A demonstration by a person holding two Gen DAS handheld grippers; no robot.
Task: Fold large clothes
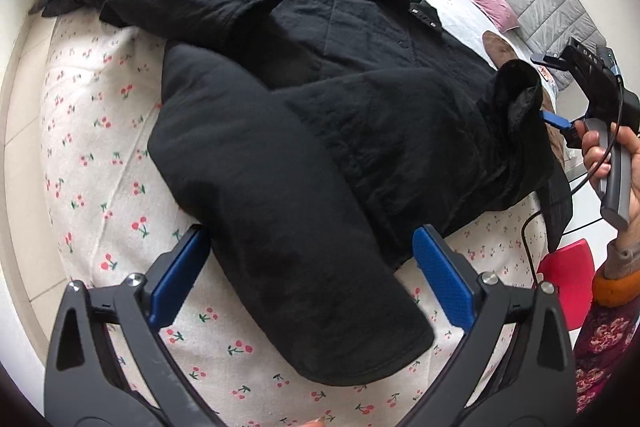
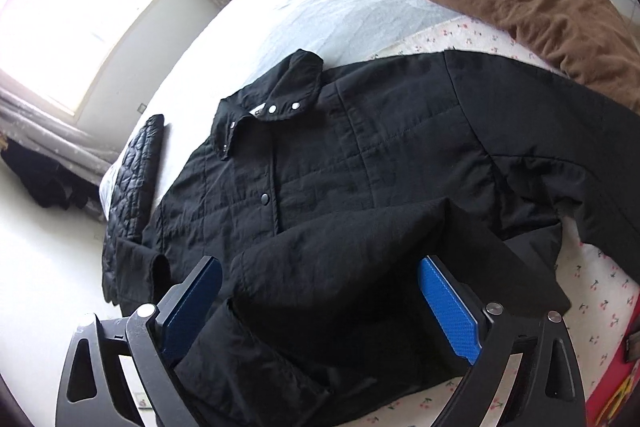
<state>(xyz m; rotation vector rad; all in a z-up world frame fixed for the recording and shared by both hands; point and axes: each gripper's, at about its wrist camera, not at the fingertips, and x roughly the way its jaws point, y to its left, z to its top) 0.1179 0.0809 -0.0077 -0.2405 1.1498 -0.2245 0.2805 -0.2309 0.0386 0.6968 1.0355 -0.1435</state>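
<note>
So the black jacket [image 2: 360, 167] was spread across the bed [image 1: 100, 155], sleeve folded over its front. Left gripper [image 1: 312, 251] and right gripper [image 2: 320, 279] both gaped wide over it, gripping nothing.

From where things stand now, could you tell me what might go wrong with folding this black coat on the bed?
1. The black padded coat lies close to the foot edge of the cherry-print bedsheet; a pull that way may drag it off the bed.
2. The sleeve folded across the front looks bulky and may spring back open.
3. The black quilted garment touches the coat's far side and could get caught in the next fold.
</note>
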